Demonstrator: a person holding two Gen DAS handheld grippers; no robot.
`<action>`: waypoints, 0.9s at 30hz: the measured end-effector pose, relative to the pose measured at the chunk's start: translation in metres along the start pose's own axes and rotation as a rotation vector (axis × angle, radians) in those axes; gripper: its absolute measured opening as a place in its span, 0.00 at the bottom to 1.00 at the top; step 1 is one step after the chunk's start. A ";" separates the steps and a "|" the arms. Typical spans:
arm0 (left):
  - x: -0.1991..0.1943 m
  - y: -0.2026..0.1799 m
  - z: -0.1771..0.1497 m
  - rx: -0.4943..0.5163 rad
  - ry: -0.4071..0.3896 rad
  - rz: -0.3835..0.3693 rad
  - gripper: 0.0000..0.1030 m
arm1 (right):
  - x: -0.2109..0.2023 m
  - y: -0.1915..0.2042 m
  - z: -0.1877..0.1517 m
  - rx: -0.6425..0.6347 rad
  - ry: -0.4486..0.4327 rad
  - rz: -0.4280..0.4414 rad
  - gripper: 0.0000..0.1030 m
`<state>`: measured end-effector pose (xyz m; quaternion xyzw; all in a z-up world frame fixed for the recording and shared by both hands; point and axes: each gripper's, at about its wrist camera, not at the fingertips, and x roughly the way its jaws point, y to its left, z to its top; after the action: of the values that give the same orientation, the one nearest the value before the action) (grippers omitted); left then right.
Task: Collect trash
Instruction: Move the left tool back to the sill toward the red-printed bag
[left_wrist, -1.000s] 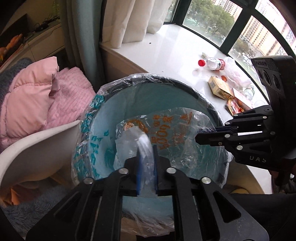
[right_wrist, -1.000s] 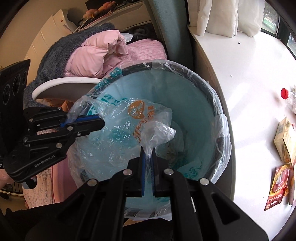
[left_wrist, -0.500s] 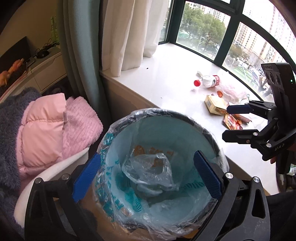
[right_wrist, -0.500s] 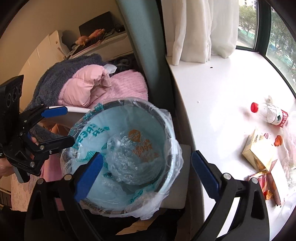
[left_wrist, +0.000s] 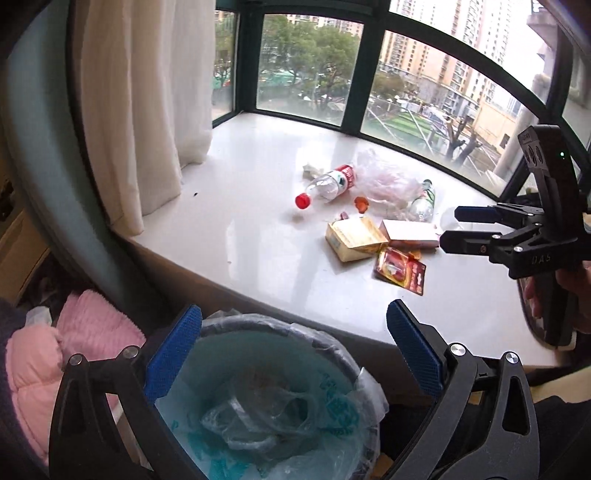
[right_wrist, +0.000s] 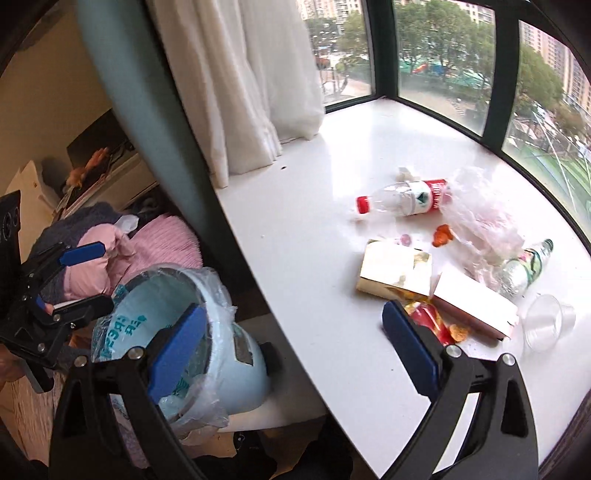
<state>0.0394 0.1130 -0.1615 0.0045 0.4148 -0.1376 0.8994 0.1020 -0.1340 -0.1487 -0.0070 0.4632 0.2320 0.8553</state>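
Left wrist view: left tongs (left_wrist: 293, 341) spread wide, nothing between the blue pads, hovering over the pale-blue round bin w/ clear plastic liner (left_wrist: 280, 398). Right tongs (left_wrist: 448, 229) also gaping & empty, out over the right side of the white counter (left_wrist: 258, 236), tips near the trash pile.

Change vs a sec ago: both tongs were pinching the crumpled clear printed plastic bag (left_wrist: 258, 413) above the bin; now it's let go & lies inside the bin, and both tongs have pulled up & back. So one item looks done; next pick is prob from the counter pile.

Remaining on counter, roughly left to right: clear plastic bottle w/ red cap & red label (left_wrist: 327, 184), crinkled clear-pink plastic bag (left_wrist: 384, 181), small orange scrap (left_wrist: 361, 204), yellow cardboard box (left_wrist: 354, 236), flat white-pink carton (left_wrist: 408, 232), red foil snack wrapper (left_wrist: 400, 271), small clear bottle w/ green label (left_wrist: 423, 203). Right wrist view adds a clear plastic cup (right_wrist: 546, 321) at far right.

In the way: items overlap — wrapper tucked under both boxes, bag draped by the small bottle — so a clean single grab may be fiddly. White curtain (left_wrist: 144, 110) & pink bedding (left_wrist: 55, 354) at left, clear of the path.
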 end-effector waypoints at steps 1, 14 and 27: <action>0.008 -0.008 0.006 0.019 0.007 -0.013 0.94 | -0.004 -0.016 0.000 0.027 -0.010 -0.016 0.91; 0.143 -0.119 0.136 0.190 0.040 -0.153 0.94 | -0.002 -0.214 0.035 0.221 -0.057 -0.161 0.91; 0.276 -0.162 0.246 0.261 0.089 -0.199 0.94 | 0.050 -0.306 0.075 0.261 -0.012 -0.137 0.91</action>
<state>0.3525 -0.1397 -0.1889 0.0864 0.4314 -0.2782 0.8539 0.3080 -0.3706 -0.2080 0.0738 0.4826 0.1109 0.8656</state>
